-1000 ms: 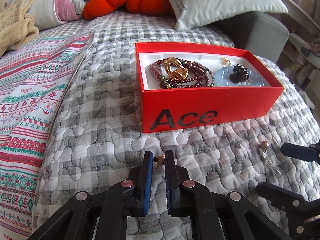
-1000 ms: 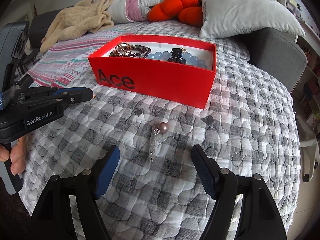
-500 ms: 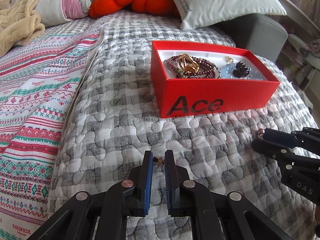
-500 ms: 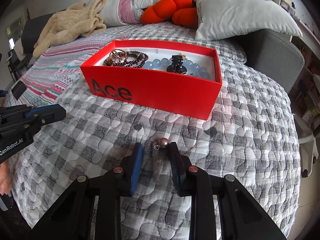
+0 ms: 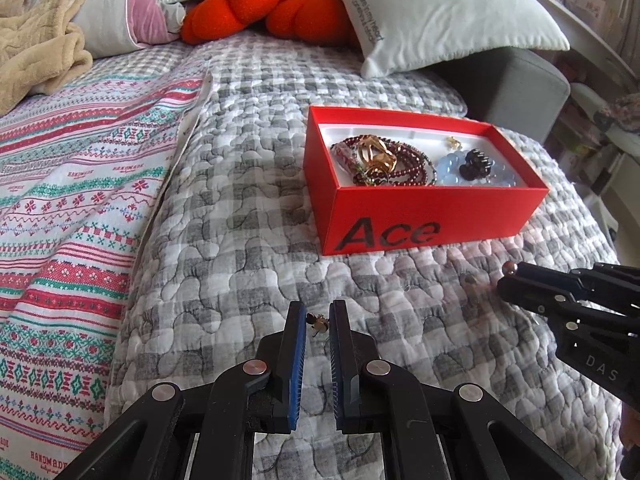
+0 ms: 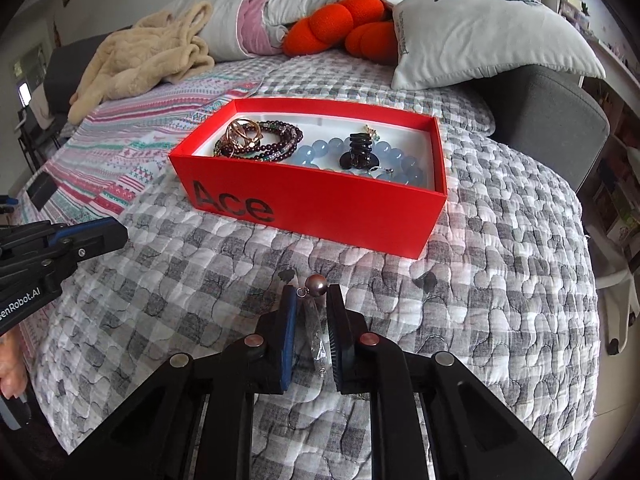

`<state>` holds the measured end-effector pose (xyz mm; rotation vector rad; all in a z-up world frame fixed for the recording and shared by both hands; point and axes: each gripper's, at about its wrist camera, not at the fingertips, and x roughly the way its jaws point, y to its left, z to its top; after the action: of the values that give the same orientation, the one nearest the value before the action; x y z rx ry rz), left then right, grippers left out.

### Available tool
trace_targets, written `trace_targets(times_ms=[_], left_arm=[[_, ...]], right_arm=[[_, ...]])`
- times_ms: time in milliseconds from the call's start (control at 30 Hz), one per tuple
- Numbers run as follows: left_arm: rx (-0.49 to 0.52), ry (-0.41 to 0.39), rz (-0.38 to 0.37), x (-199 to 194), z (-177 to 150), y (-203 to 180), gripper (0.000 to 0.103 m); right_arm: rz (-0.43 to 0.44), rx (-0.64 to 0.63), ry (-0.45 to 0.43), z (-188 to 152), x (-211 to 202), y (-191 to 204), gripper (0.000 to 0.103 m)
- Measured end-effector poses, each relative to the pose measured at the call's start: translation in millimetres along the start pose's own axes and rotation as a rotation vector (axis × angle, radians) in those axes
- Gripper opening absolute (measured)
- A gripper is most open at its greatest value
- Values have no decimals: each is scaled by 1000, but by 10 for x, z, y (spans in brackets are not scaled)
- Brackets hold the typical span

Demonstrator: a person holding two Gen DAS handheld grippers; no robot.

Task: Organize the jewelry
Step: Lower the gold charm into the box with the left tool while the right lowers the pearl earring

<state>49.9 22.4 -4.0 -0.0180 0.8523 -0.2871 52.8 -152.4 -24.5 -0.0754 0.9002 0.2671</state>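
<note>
While the left gripper (image 5: 318, 322) holds a small gold earring (image 5: 317, 323) pinched between its nearly closed pads, clear of the grey checked quilt (image 5: 240, 240), the right gripper (image 6: 312, 300) has just been closing its jaws around a pearl pendant (image 6: 315, 282) in a clear sleeve; the sleeve sits between the pads, the pearl just past the tips. Whether the pads press the sleeve cannot be told; a narrow gap shows on either side.

Red box marked "Ace" (image 6: 320, 216) sits on the quilt beyond both grippers, lid off. Left part holds dark red bead bracelets (image 5: 404, 162) with a gold-coloured piece (image 5: 374, 156) on top. Right part holds a pale blue bead bracelet (image 6: 320, 150) with a black hair claw (image 6: 358, 152) lying on it.

Far side: orange plush cushion (image 5: 272, 4), grey-white pillow (image 5: 448, 12), beige fleece (image 6: 148, 60) at far left. Striped patterned cover (image 5: 68, 200) lies left of the quilt
</note>
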Motion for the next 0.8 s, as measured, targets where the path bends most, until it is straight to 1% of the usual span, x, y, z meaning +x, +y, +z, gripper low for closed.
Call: trace_targets(times_ms=[233, 400, 600, 800], left_arm=[[5, -12, -16, 51, 163, -88, 6], [6, -38, -48, 58, 307, -190, 6], [21, -77, -94, 93, 506, -339, 6], [44, -95, -121, 238, 640, -473, 6]], right_arm=[[49, 41, -44, 103, -156, -29, 16], [76, 70, -97, 211, -309, -92, 16], [92, 120, -149, 375, -409, -281, 16], [103, 174, -173, 550, -360, -498, 16]])
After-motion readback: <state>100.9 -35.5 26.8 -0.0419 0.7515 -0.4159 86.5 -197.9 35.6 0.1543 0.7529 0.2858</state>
